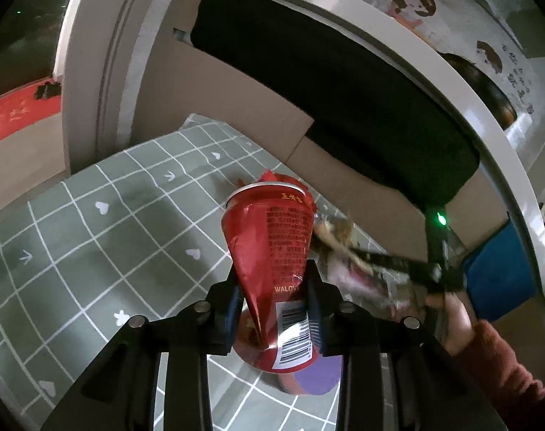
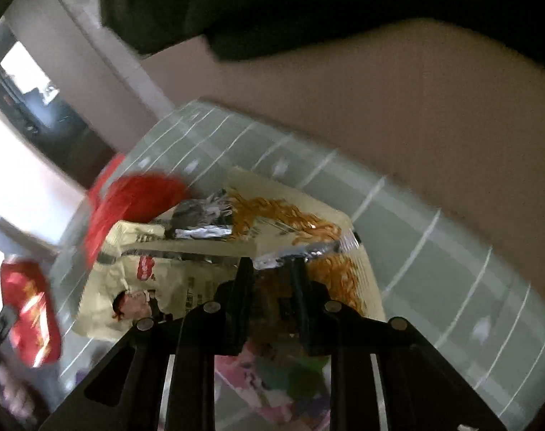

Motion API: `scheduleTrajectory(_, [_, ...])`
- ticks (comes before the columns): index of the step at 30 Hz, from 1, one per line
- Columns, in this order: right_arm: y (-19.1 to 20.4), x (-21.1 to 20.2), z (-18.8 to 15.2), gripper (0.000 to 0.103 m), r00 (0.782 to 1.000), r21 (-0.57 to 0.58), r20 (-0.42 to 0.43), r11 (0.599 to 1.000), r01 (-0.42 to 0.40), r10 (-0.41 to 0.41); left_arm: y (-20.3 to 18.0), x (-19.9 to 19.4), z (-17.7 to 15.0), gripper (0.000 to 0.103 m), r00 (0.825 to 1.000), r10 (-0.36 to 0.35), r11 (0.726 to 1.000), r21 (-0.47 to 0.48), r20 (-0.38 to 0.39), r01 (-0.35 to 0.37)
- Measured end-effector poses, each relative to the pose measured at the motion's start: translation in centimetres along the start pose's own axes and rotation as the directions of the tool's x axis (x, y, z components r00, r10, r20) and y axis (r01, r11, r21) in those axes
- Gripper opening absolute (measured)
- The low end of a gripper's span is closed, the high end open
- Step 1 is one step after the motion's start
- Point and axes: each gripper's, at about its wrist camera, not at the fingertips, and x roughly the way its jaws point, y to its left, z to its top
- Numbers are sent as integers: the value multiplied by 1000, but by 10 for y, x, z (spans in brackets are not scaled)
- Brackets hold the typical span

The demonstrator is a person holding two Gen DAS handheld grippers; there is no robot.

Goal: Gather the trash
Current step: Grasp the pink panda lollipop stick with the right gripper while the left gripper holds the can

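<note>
Red can (image 1: pixel 272 251) with a white barcode; grey-green cloth (image 1: pixel 93 233), white grid and hearts.

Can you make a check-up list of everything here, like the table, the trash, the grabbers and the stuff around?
Surface: green checked cloth with white hearts.
Job's things: crushed red can; cream snack wrapper.
Clutter: red wrapper, blurred.
Grippers: left gripper shut on the can; right gripper on the snack wrapper's edge, blurred.
Cables: nothing seen.
Surroundings: cardboard box draped with black cloth; blue bin.
</note>
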Motion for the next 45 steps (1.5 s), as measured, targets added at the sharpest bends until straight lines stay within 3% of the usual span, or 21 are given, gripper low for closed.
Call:
scheduleTrajectory(4, [17,-16,-38,21,999,-29,-44,999,-29,28,1,3,-6,32,1000,-13,1000,-8,-26,13])
scheduleTrajectory(7, [34,-29,-63,21,998,-91,-53,996,19,-24,1,1,-12,32,999,-19,1000,-18,-41,18])
scheduleTrajectory(9, [42,-42,-71,28,995,-138,-29,986,93,-98,1,-2,-15,32,999,-19,1000,-18,-42,18])
scheduleTrajectory(11, [53,-59,-80,41,985,-176,35,969,174,-171,-1,-8,-19,32,999,-16,1000,-12,-37,15])
scheduleTrajectory(14, [57,-83,-89,44,981,-163,92,969,186,-172,-3,-15,-23,32,1000,-13,1000,-4,-24,12])
scheduleTrajectory(18, [51,-100,-97,44,986,-53,113,990,128,-122,-6,-23,-30,32,1000,-16,1000,3,-12,16])
scheduleTrajectory(22, [38,-94,-113,45,992,124,110,990,-67,53,-8,-27,-34,32,1000,-28,1000,0,-11,28])
scheduleTrajectory(31, [36,-56,-100,44,984,275,99,947,-169,147,-9,-32,-36,32,1000,-24,1000,3,-7,24])
scheduleTrajectory(33, [40,-51,-96,35,983,259,105,950,-174,152,-9,-31,-36,32,1000,-23,1000,2,-11,23])
scheduleTrajectory(34, [41,-50,-95,19,984,247,100,954,-168,147,-9,-31,-35,32,1000,-24,1000,3,-13,24])
scheduleTrajectory(35, [45,-50,-94,12,985,227,92,961,-160,143,-10,-31,-35,32,1000,-24,1000,4,-13,24])
scheduleTrajectory(41, [57,-81,-90,8,978,133,167,980,-147,124,-16,-33,-32,32,1000,-29,999,17,-1,29])
scheduleTrajectory(45, [46,-104,-87,8,979,131,204,991,-36,8,-19,-32,-32,32,1000,-28,1000,5,-4,28])
